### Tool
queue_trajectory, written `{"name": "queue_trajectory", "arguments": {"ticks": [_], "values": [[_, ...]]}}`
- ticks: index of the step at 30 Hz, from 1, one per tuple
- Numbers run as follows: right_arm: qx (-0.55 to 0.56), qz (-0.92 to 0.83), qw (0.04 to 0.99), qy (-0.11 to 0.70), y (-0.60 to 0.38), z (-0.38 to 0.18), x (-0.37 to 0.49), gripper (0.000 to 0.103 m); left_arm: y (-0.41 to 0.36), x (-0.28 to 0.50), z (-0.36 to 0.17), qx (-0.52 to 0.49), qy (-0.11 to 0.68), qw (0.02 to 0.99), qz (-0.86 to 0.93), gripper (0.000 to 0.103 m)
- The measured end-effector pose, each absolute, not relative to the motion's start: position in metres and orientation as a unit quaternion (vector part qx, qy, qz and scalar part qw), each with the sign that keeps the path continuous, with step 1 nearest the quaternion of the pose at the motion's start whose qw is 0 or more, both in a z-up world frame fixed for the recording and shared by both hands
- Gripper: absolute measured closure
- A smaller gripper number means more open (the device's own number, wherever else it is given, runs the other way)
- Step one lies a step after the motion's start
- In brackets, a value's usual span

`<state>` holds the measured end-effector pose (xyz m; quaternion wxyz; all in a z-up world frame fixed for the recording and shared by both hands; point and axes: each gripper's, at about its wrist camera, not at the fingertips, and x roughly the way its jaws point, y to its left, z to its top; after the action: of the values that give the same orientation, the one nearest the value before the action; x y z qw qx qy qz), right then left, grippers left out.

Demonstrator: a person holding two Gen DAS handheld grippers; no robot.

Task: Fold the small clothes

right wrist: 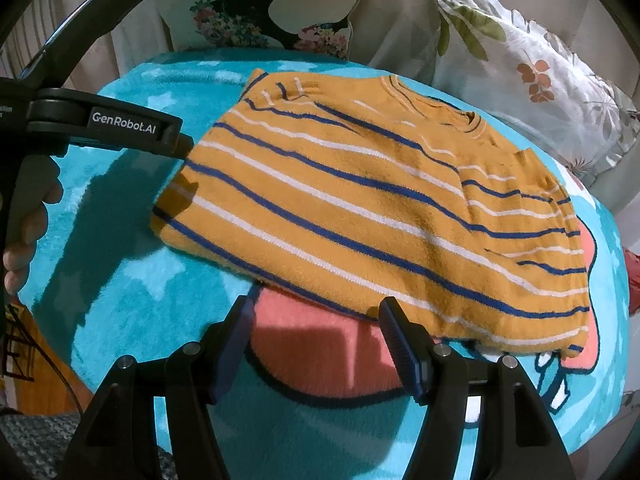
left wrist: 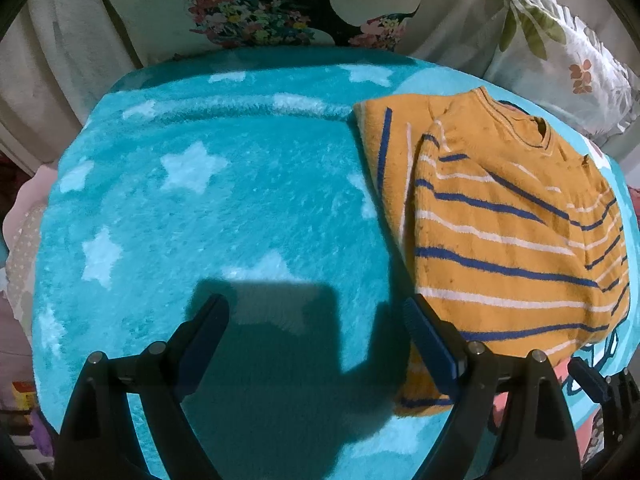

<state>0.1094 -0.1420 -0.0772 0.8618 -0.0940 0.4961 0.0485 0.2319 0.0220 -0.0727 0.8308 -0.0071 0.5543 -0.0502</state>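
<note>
Two open tongs, one folded striped sweater.
We hold left tongs and right tongs wide, gripping nothing. Our yellow sweater lies flat on the blue star blanket, probably so it folds neatly.

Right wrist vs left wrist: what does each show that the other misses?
Right wrist only: the left gripper's body with GenRobot.AI lettering, the hand holding it, and the blanket's pink patch under the sweater hem.

Left wrist only: the open stretch of teal star blanket, and the left gripper open over it.

Both: the folded mustard striped sweater, the floral pillow, and the right gripper, open.
</note>
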Motion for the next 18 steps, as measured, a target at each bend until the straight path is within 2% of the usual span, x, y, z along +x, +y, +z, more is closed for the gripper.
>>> {"name": "queue_trajectory", "arguments": {"ticks": [18], "values": [[-0.091,0.042,0.858,0.504,-0.153,-0.082,0.115,0.033,0.013,0.241,-0.082,-0.012,0.567,0.822,-0.057,0.014]]}}
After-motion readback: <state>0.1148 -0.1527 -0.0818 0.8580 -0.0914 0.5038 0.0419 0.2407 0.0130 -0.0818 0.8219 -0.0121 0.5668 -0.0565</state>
